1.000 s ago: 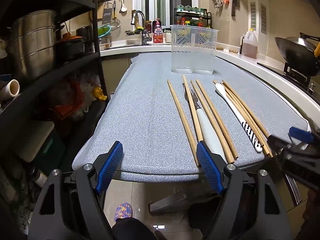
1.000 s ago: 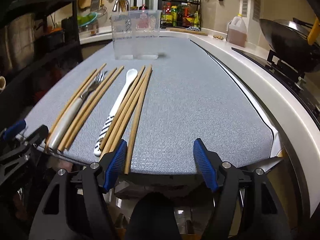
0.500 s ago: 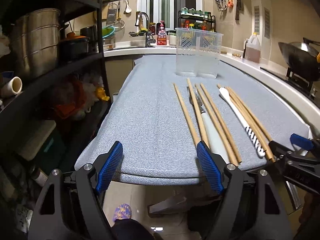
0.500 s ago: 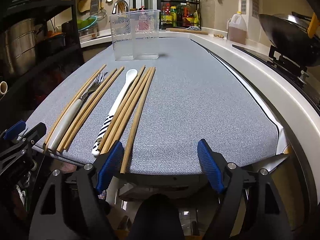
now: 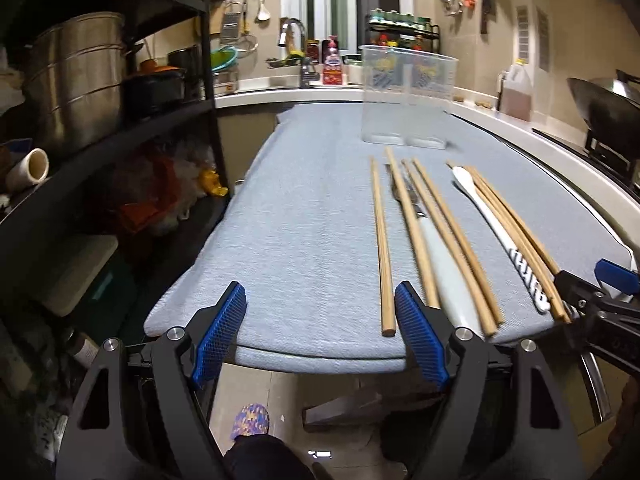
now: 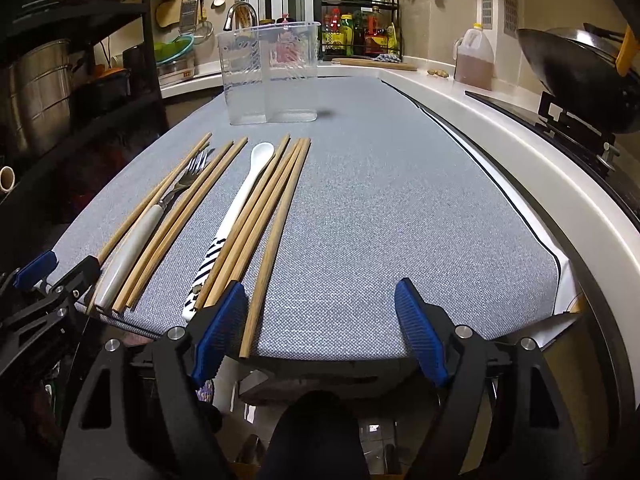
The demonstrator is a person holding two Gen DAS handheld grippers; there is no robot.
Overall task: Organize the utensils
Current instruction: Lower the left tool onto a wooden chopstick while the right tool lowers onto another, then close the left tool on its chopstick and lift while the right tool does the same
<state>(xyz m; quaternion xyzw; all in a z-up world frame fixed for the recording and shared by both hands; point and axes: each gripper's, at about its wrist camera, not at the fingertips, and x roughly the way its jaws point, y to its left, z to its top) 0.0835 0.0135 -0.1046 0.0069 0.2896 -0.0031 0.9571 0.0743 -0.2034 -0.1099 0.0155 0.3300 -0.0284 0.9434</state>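
Utensils [image 6: 224,216] on cloth | ahead of both wide-apart grippers | untouched

A home kitchen is shown: a sink tap [image 5: 294,36] is set at the far end of the counter [image 6: 480,96], a wok [image 6: 576,76] is seen on the stove along its right edge, sauce bottles are kept on a rack [image 6: 360,28], and big steel pots [image 5: 76,76] are stored on black shelves.

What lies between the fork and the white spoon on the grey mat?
Two wooden chopsticks lie between the fork and the white spoon, seen in the right wrist view.
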